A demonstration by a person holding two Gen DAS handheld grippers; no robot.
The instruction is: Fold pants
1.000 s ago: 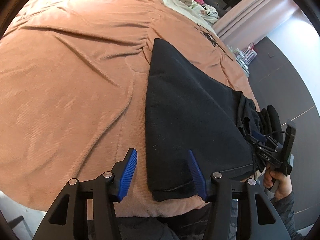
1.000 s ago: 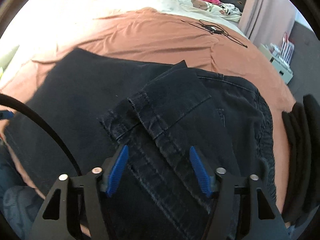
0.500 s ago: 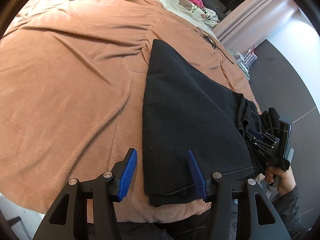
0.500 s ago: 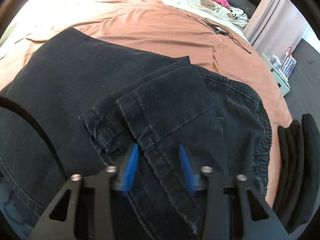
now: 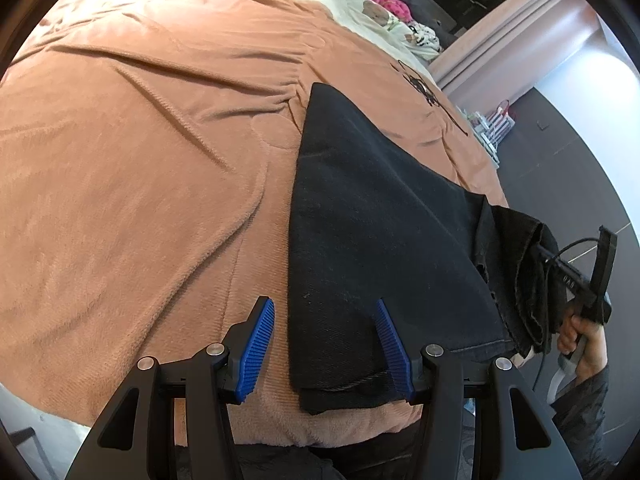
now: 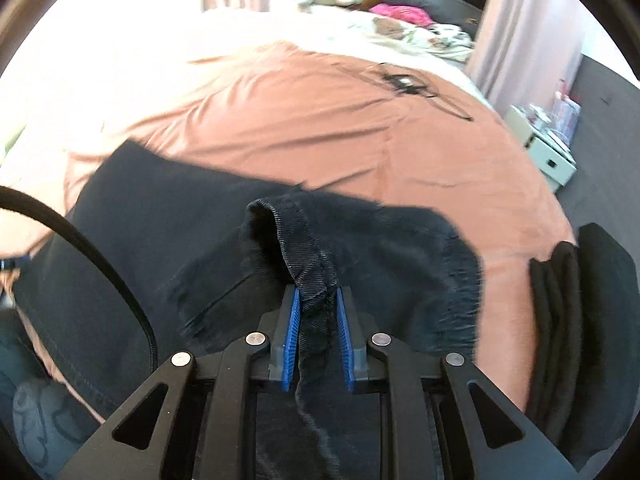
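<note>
Faintly, white letters marked the right gripper (image 6: 317,322), too small to read, clamped on dark denim pants' (image 5: 372,216) bunched hem; left gripper (image 5: 325,346) gaped wide.

matt black denim pants (image 5: 372,216)

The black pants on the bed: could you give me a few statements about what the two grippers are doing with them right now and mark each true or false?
1. The right gripper is shut on a bunched hem of the black pants. True.
2. The left gripper is clamped on the pants. False: its jaws are open, spread over the pants' near corner.
3. The pants lie on an orange-brown blanket. True.
4. A stack of folded dark clothes sits on top of the pants. False: it lies to their right, apart from them.
</note>
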